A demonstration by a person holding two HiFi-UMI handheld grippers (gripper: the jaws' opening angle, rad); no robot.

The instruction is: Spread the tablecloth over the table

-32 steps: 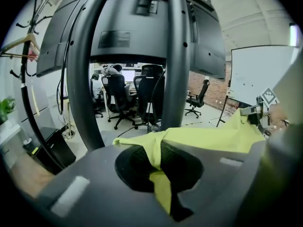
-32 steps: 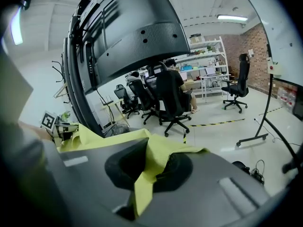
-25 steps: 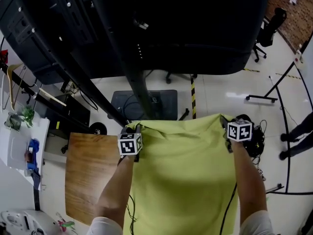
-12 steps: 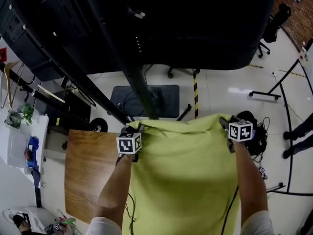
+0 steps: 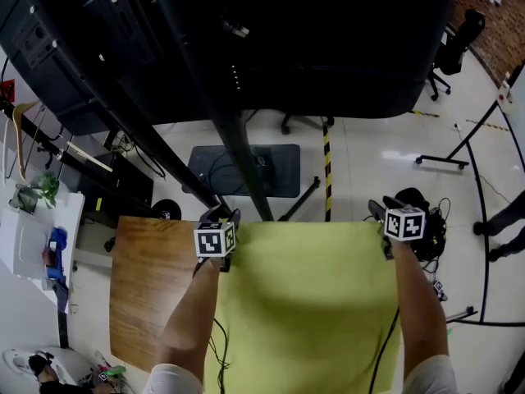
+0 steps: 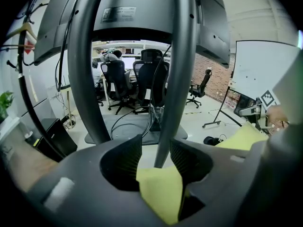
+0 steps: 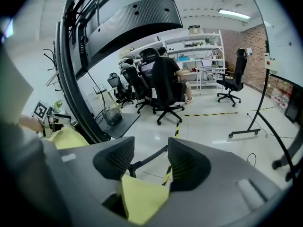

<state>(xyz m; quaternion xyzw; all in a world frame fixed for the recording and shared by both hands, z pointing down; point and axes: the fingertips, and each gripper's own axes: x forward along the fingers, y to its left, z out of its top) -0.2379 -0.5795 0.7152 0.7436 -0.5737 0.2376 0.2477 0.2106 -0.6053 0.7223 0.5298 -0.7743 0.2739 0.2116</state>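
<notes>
Black floor mat at my twelve o'clock, striped floor tape just right of it, office chair at two o'clock, blue item and plant at nine o'clock

The left forearm and the right forearm are stretched forward, well apart, each gripper tilted downward. The jaws of the left gripper have just been opened and are seen apart, a corner of the tablecloth lying unclamped between them. The right gripper is likewise seen just opened, another corner lying loose between its jaws.
</notes>
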